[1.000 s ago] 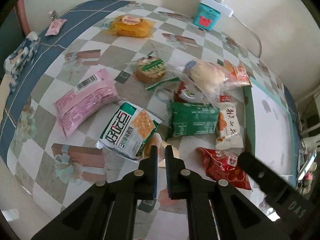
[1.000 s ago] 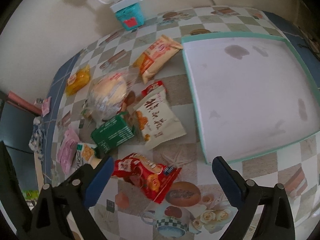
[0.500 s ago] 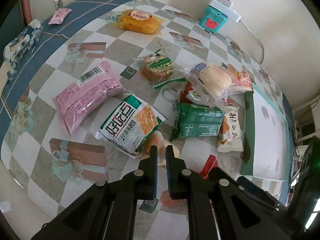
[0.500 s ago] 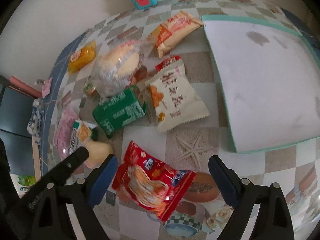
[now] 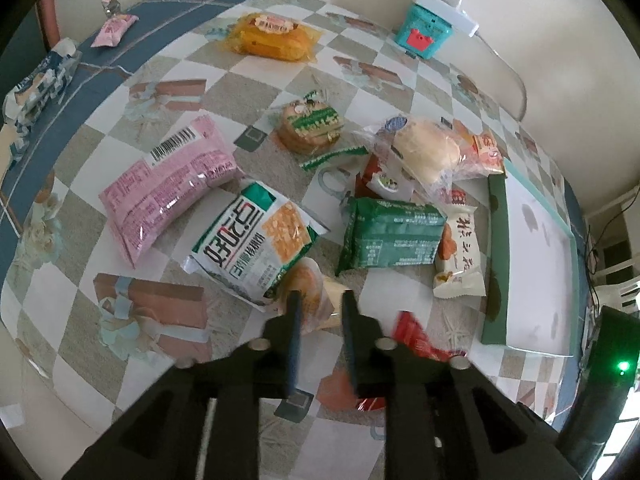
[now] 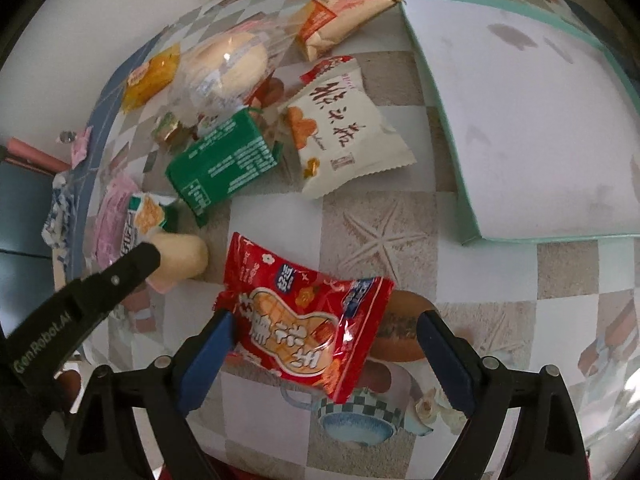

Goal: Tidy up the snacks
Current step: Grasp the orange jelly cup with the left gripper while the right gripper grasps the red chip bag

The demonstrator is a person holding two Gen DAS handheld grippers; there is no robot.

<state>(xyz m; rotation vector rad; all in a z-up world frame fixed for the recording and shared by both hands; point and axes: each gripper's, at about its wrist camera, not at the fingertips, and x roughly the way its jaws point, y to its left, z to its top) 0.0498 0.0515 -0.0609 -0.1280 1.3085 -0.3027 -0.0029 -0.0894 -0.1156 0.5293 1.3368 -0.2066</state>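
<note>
Surface: checkered tablecloth (image 5: 132,272), snacks scattered across the middle of both views.
Left gripper (image 5: 319,300): lower centre of the left view, pointing steeply down; jaws have just been opening, now a narrow gap, with the end of a clear-wrapped pastry (image 5: 310,292) showing between the fingertips; cannot tell whether the pads touch it.
Right gripper (image 6: 324,322): bottom of the right view, fingers spread wide, 1 on each side of the red packet (image 6: 306,326); left pad at the packet's edge, right pad apart from it, no squeeze visible.
Red packet: flat on the cloth, lower centre of the right view; in the left view only a red corner shows, right of the left gripper.
Tray (image 6: 440,92): white with a teal rim, upper right of the right view, right edge of the left view; nothing in it.
Green packet (image 5: 390,236): centre right of the left view, just beside the white packet (image 5: 460,256).
White packet: between green packet and tray, not touching the tray.
Cracker bag (image 5: 252,244): white and green, centre of the left view, overlapping the pastry.
Pink packet (image 5: 168,184): left of centre, barcode up.
Bun (image 5: 424,152): in clear wrap, upper right of centre.
Orange packet (image 5: 272,36): top centre of the left view.
Teal box (image 5: 424,32): top right, by the wall.
</note>
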